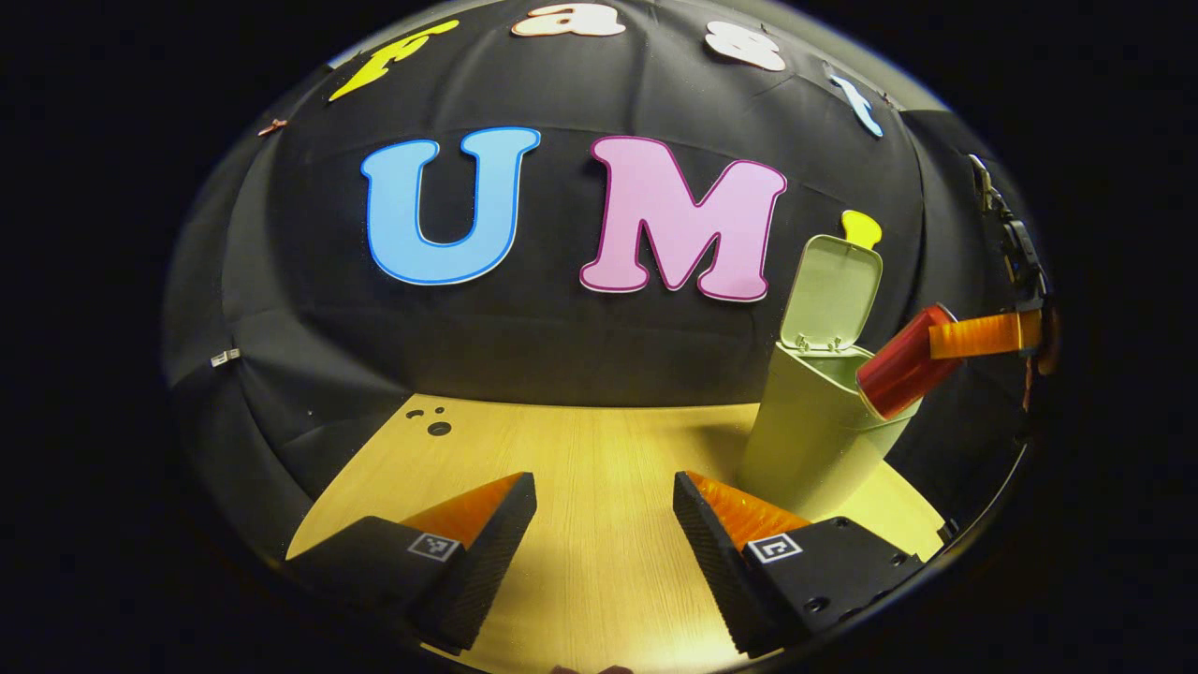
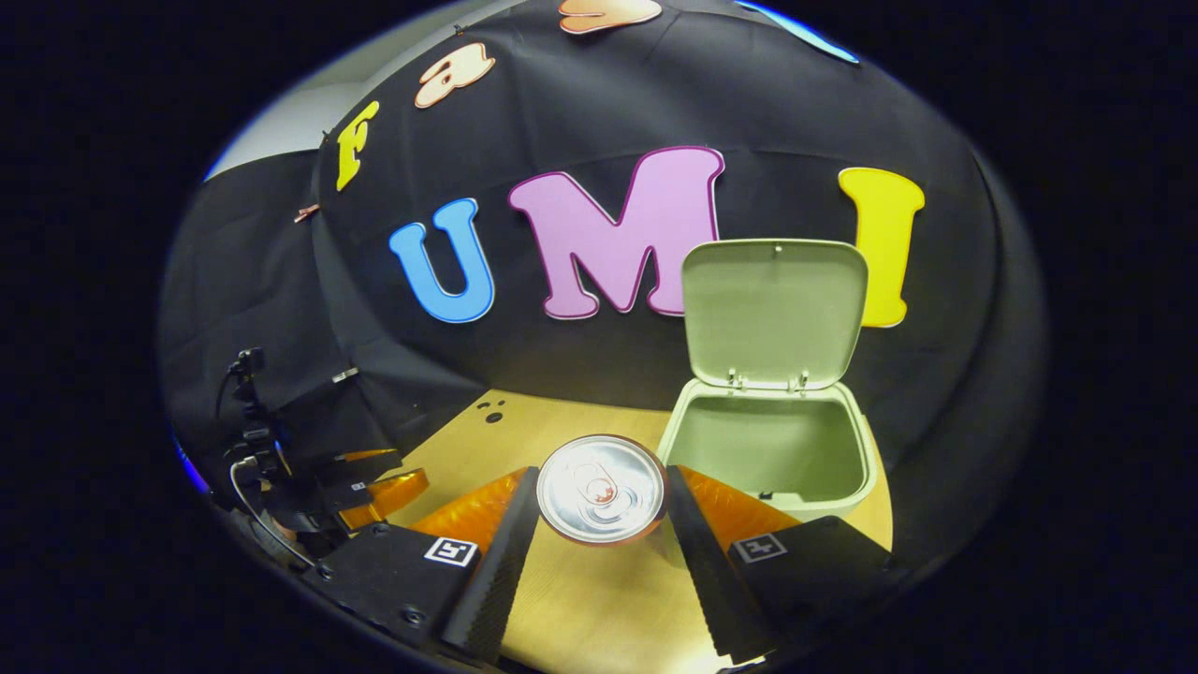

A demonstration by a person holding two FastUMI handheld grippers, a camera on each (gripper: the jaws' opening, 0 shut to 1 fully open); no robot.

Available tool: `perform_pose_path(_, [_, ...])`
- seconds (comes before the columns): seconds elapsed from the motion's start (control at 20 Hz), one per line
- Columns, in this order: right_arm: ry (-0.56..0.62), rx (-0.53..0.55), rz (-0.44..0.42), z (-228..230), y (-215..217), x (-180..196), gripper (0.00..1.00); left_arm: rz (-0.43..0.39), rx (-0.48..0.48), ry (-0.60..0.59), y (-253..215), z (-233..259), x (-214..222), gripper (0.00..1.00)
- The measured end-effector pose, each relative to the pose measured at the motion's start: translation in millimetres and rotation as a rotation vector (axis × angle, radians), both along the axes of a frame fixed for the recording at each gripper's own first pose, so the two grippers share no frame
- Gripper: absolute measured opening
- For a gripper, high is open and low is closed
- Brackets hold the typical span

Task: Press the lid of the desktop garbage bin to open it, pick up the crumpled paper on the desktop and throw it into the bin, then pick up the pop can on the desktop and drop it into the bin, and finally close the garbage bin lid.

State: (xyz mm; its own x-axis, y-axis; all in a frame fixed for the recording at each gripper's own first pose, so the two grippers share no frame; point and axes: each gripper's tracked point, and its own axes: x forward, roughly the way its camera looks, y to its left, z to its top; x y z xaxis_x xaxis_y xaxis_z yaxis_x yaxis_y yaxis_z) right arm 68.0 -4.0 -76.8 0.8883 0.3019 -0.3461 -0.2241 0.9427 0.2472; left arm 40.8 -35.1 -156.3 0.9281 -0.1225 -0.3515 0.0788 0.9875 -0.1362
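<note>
Your right gripper (image 2: 601, 510) has its fingers pinching the pop can (image 2: 600, 489) by its sides, one finger on each flank. The silver top faces back at the camera, so the can's long axis runs straight ahead along the fingers. In the left gripper view, the can (image 1: 903, 373) lies tilted, its far end dipping over the rim of the garbage bin (image 1: 812, 440), with your right gripper (image 1: 983, 334) behind it. That tilt looks deliberate: held lengthwise and nose-down, the can should slide into the opening when you let go.

The bin stands toward the right side of the desk (image 1: 599, 468), near its back edge. The lid (image 2: 771, 311) is swung fully upright on its rear hinge, leaving the mouth clear. In the right gripper view the opening sits a little right of the can, so I judge you need a slight shift that way before releasing.

Your left gripper (image 1: 605, 510) has its fingers spread with nothing between them, hanging above bare desk left of the bin, out of the way and free for closing the lid afterwards.

No crumpled paper lies on the visible desk.
</note>
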Motion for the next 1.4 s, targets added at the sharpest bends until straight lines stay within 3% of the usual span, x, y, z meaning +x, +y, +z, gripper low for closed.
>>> perform_pose_path(0.35, [-0.016,-0.013,-0.096,-4.0,-39.6,36.9,0.83,0.002,0.003,0.000,0.7,-0.2,-2.1,0.96])
perform_pose_path(0.55, [0.039,-0.064,-0.122,-32.5,-59.4,54.5,0.83,0.003,0.006,0.001,0.8,-0.3,-5.1,0.96])
perform_pose_path(0.75, [0.091,-0.050,-0.153,-54.0,-66.9,68.7,0.83,0.008,0.009,0.003,0.8,-0.5,-7.2,0.95])
perform_pose_path(0.9, [0.141,-0.046,-0.157,-72.1,-66.1,70.5,0.83,0.013,0.009,0.006,1.6,0.4,-9.2,0.99])
perform_pose_path(1.05, [0.163,-0.030,-0.160,-81.2,-64.2,72.3,0.80,0.015,0.011,0.008,1.5,-0.8,-10.3,0.96])
perform_pose_path(1.1, [0.167,-0.026,-0.159,-81.6,-63.0,72.6,0.84,0.015,0.011,0.009,1.9,-1.2,-11.2,0.96])
perform_pose_path(1.4, [0.187,-0.043,-0.151,-88.6,-61.2,69.3,0.84,0.014,0.013,0.011,1.3,-1.5,-11.6,0.96])
